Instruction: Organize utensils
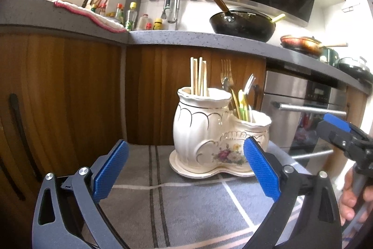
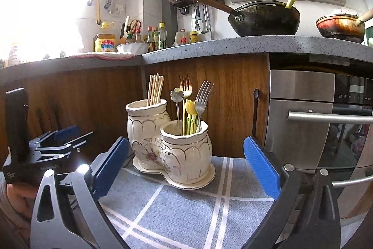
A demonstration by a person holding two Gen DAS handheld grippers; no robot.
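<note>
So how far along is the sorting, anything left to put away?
Looks nearly done: chopsticks stand in the holder's taller cup, forks and plastic pieces in the lower one. In hand: nothing; left gripper and right gripper are both open and empty. No loose utensils show on the cloth.

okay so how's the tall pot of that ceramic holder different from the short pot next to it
The tall pot rises higher than the short pot. The tall pot holds only wooden chopsticks; the short pot holds metal forks, a flower-topped stirrer and yellow-green plastic pieces. In the right wrist view, the short pot stands nearer the camera. Both are cream with gold trim, joined on one saucer.
</note>
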